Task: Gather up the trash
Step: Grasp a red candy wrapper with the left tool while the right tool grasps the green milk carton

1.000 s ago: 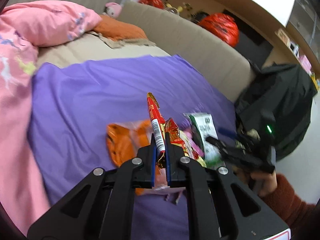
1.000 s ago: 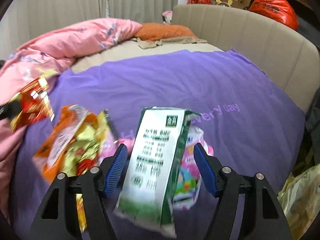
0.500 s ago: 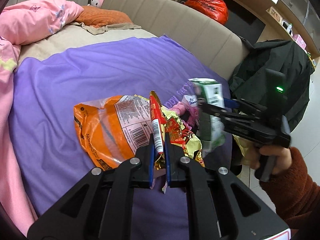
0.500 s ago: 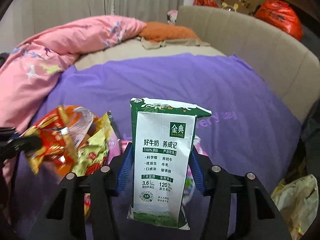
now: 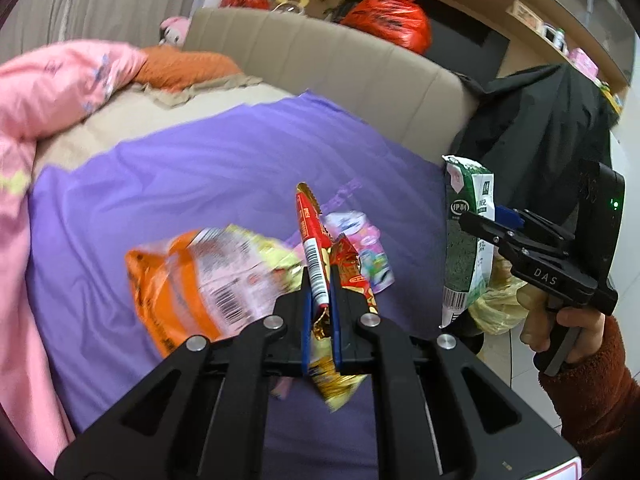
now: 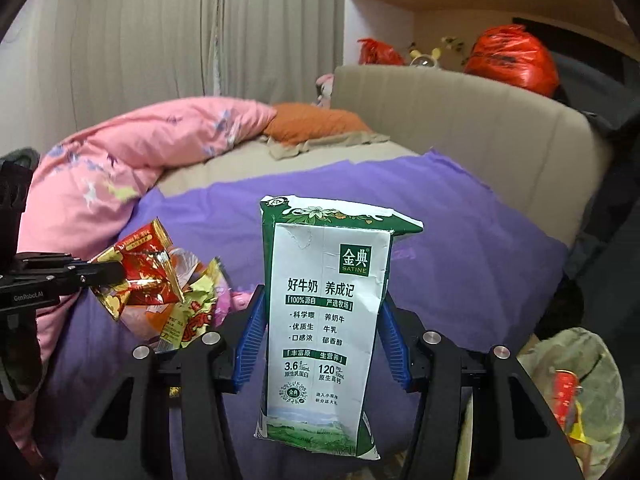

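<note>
My left gripper [image 5: 320, 280] is shut on a red and gold snack wrapper [image 5: 310, 224], held above the purple sheet [image 5: 200, 168]. The right wrist view shows the same gripper [image 6: 108, 274] and wrapper [image 6: 140, 268] at the left. My right gripper [image 6: 322, 300] is shut on an upright green and white milk carton [image 6: 324, 312], its blue pads pressing both sides. In the left wrist view that gripper [image 5: 486, 222] holds the carton [image 5: 466, 240] past the bed's right edge. An orange chip bag [image 5: 180, 280] and a pink wrapper [image 5: 368, 248] lie on the sheet.
A yellowish plastic bag [image 6: 576, 392] with trash in it sits low beside the bed at the right. A pink quilt [image 6: 120, 168] covers the left side. An orange pillow [image 6: 312, 124], a beige headboard [image 6: 460, 128] and a black jacket [image 5: 540, 128] stand behind.
The right gripper closed on the milk carton and lifted it off the sheet, up and toward the bed's right edge. The left gripper carried its wrapper a little rightward, still shut.
</note>
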The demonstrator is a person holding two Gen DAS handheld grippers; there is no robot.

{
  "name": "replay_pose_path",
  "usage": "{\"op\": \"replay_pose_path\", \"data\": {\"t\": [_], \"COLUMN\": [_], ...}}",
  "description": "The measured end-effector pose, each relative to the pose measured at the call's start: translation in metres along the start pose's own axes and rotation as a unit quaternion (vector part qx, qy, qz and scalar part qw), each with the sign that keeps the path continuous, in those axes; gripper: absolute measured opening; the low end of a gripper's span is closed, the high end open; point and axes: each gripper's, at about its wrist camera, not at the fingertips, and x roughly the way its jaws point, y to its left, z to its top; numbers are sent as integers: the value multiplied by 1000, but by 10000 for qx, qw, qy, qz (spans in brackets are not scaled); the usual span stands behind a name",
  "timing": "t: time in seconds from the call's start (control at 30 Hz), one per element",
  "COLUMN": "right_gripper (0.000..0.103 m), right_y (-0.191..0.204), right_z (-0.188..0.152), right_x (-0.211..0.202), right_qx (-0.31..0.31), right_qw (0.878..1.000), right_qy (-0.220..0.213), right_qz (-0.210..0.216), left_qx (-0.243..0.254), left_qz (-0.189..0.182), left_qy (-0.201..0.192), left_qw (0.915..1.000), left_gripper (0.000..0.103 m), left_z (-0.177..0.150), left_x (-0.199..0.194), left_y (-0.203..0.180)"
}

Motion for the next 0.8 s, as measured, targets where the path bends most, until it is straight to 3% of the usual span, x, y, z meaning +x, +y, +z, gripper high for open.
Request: {"op": "replay_pose_path", "data": {"t": [0.37,0.8], "right_gripper": [50,50], "right_y": [-78,-180], "right_z": [-16,-61], "right_x": [-97,-174], "right_qx": [210,789], "right_qw": [9949,9795], "right_qy": [-708,-884], "right_qz": [-693,-1630], "left_qx": [768,1611], "left_qz": [-589,-1279], "left_qy": [-142,121], "left_qw": [9952,9785], "left_gripper": [7,7], "left_z": [34,32], "left_x": [15,74], "left_y": [-114,-251]}}
